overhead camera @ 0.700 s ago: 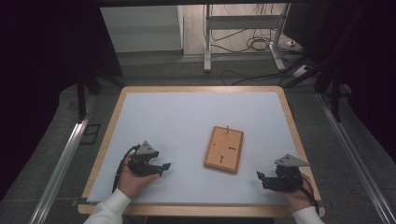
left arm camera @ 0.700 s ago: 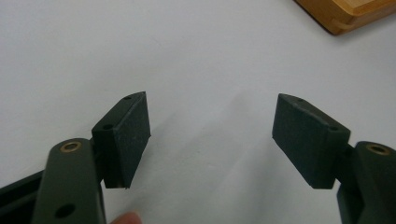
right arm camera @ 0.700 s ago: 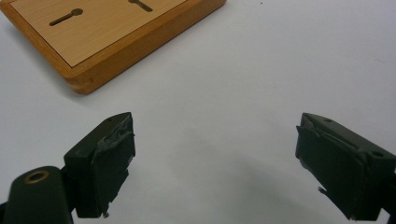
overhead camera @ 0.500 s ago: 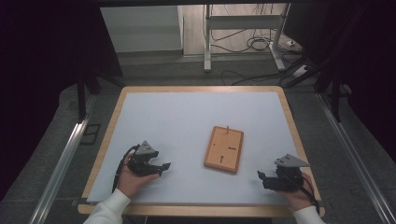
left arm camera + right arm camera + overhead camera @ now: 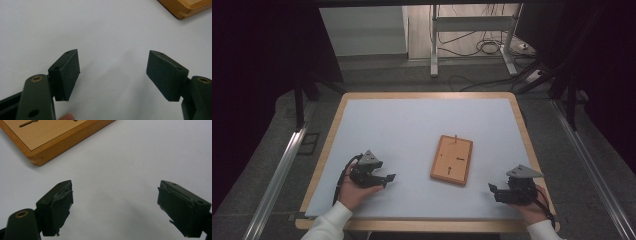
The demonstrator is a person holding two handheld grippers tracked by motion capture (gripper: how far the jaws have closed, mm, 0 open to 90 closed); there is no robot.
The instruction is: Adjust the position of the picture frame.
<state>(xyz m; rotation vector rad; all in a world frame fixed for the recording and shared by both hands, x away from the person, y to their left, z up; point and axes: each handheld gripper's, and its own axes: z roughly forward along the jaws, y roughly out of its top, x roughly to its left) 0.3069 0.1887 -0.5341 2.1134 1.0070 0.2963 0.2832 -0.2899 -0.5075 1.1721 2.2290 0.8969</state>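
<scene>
The counter (image 5: 412,130) is a wide white surface with a wooden rim, and both tongs rest low on its near part. Between the two tongs, a little beyond them, lies a flat wooden board (image 5: 452,160) with some small slots in its top; what the slots are for is hard to tell from the high view.

The step in hand seems to be the approach to this board. To do it well, each hand should come to the board from its own side, keep the jaws level with the thin edge, and close only when the edge is truly between the pads, because the board lies flat and gives little to catch.

The left tongs (image 5: 388,178) have the jaws wide apart and hold nothing; only bare counter is between them, and the board's corner (image 5: 186,8) is ahead and to the side. The right tongs (image 5: 493,191) are also apart and empty, with the board's edge (image 5: 50,142) near ahead of them, not touching.
</scene>
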